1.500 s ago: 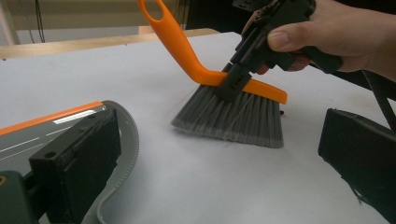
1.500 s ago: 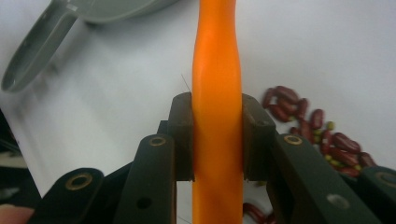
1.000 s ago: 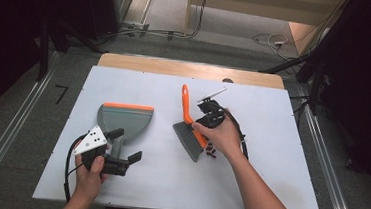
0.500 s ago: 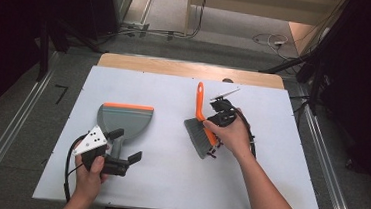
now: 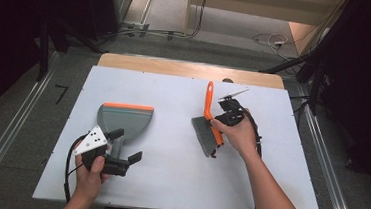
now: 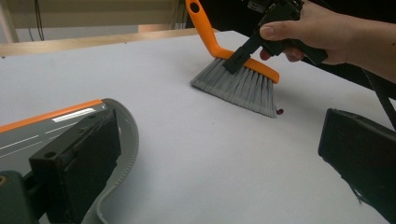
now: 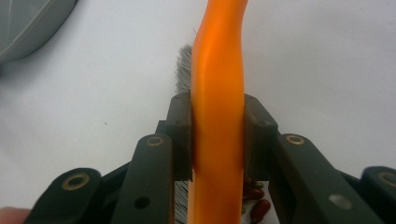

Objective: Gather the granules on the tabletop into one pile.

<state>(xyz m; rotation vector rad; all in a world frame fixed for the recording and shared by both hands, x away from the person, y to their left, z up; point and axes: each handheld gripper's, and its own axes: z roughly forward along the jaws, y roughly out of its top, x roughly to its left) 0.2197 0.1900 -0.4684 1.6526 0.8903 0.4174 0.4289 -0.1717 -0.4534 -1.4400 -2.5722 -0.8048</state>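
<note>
right claw (image 5: 221,121) clamping brush (image 5: 207,131), dustpan (image 5: 124,120) apart

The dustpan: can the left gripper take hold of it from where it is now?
Probably yes. The left gripper is open and sits right at the near end of the dustpan; one jaw already lies over it in the left gripper view. Nothing stands between them, and the brush is off to the side in the right gripper.
</note>
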